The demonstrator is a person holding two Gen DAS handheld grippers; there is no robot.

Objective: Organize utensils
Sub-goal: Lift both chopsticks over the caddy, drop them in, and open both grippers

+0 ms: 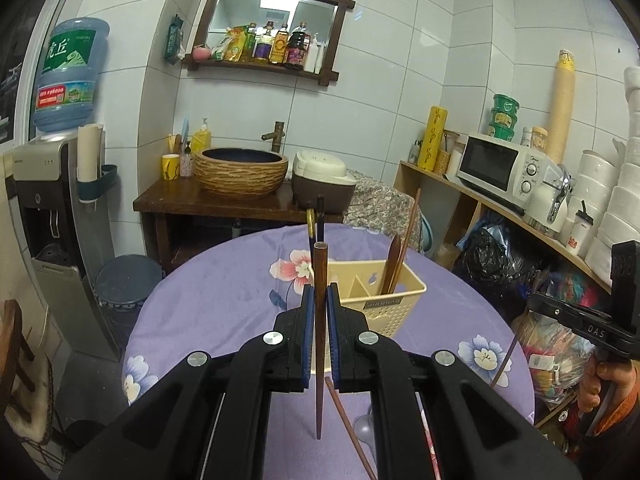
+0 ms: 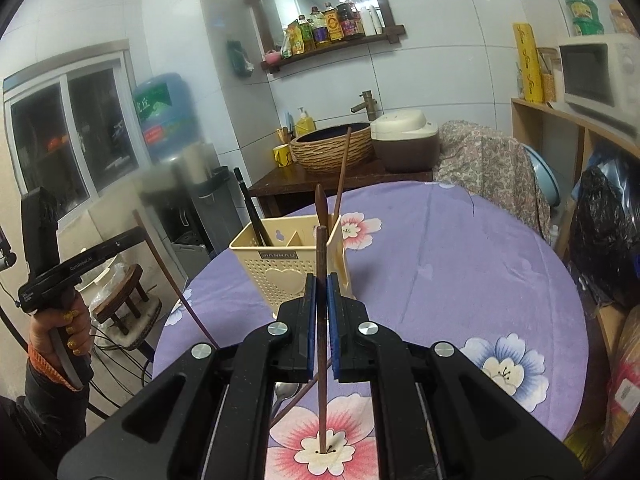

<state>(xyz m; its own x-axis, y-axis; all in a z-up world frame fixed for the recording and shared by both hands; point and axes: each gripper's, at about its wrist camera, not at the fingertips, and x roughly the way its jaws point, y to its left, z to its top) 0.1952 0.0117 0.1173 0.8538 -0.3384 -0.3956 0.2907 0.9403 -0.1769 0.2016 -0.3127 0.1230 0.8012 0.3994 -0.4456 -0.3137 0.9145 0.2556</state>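
Spoon [image 2: 285, 393] under right view only, chopsticks clamped

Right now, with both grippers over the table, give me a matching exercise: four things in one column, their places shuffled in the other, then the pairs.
Things:
1. cream basket
2. rice cooker
3. microwave
4. brown chopstick

Places:
A. on the light wooden shelf at the right
B. clamped upright in the left gripper
C. on the purple flowered tablecloth
D. beside the woven basin on the dark counter

Pairs: 1-C, 2-D, 3-A, 4-B
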